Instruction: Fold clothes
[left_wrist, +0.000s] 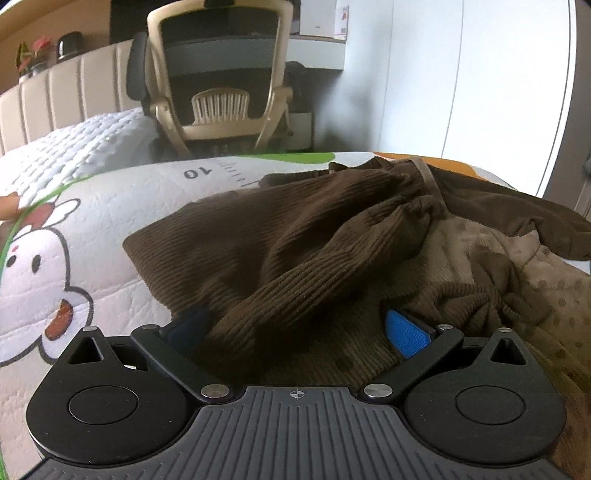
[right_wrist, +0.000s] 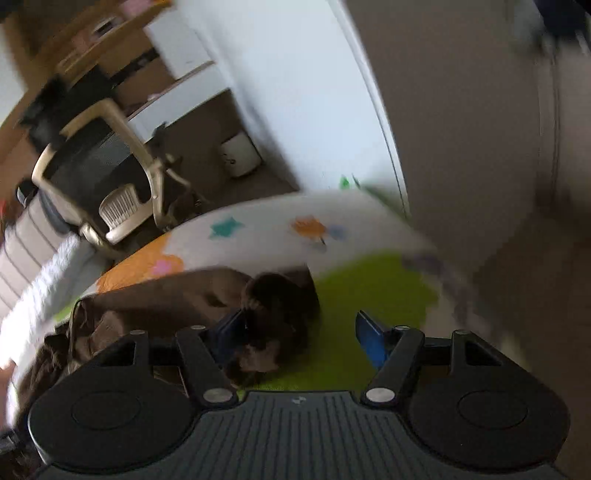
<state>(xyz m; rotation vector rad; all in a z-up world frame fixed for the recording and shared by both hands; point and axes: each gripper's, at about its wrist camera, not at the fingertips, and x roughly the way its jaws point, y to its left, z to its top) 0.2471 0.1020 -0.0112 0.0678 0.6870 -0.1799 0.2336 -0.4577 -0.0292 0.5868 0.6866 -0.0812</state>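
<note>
Your left hand-held gripper (left_wrist: 295, 328) sits low over the bed, its jaws spread wide apart with a thick bunch of the brown corduroy garment (left_wrist: 280, 251) lying between them. The fabric covers most of one blue pad; the other pad (left_wrist: 406, 332) shows at the right. The jaws do not pinch the cloth. The garment lies crumpled on the cartoon-print quilt (left_wrist: 92, 229), its dotted tan lining (left_wrist: 535, 280) turned up at the right and a tan strap (left_wrist: 424, 173) near the far edge.

Your right hand-held gripper (right_wrist: 299, 332) is also spread open, tilted over the bed; this view is blurred by motion. One pad (right_wrist: 231, 330) touches or sits just beside a dark bunched end of the garment (right_wrist: 273, 314), the other (right_wrist: 371, 338) is over the green patch of the quilt (right_wrist: 369, 288). Nothing is clamped.

No container holds any clothing here. A small white bin (right_wrist: 240, 155) stands on the floor by the wall; you cannot tell what is in it.

Beyond the bed stands a beige office chair (left_wrist: 218, 74), close to the bed's edge, with a padded headboard (left_wrist: 62, 92) and a white pillow (left_wrist: 81, 147) to the left.
</note>
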